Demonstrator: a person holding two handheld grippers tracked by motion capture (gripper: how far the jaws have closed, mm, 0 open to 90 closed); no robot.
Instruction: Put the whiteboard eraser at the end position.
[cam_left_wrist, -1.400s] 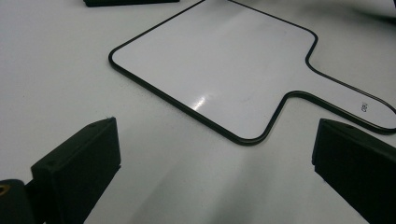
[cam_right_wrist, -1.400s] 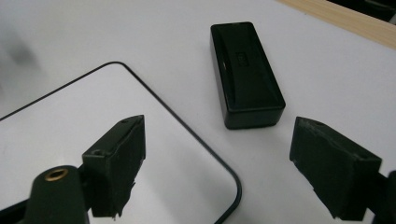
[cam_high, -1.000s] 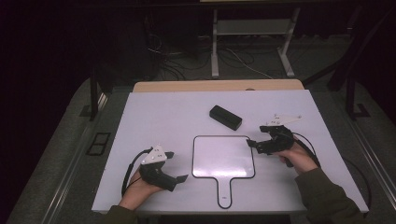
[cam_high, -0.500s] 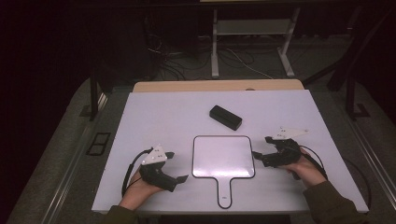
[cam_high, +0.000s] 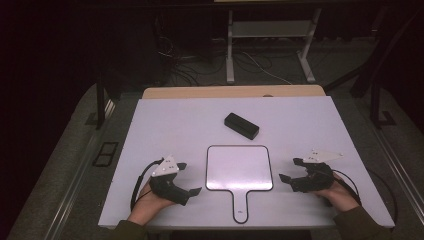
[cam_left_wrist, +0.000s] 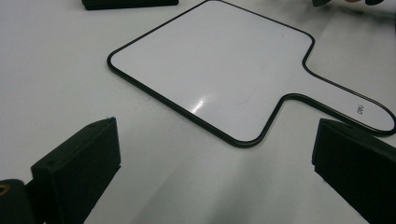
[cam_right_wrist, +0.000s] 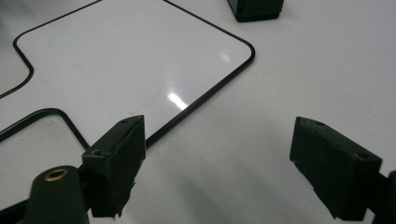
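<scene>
Resting low on the white table (cam_high: 160, 120), the left gripper (cam_high: 192, 179) and right gripper (cam_high: 288, 170) flank a glossy paddle-shaped whiteboard (cam_high: 239, 168), jaws spread wide, empty. A matte black rectangular block (cam_high: 241, 125) lies beyond it.

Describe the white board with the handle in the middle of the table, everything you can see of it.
The board is a flat, glossy white panel, roughly square with rounded corners, and a thin black rim runs all the way round it. A short rounded handle points toward the person, with a small dark mark near its end. It lies flat on the white table between the two tongs. Nothing touches it, and its surface is blank.
</scene>
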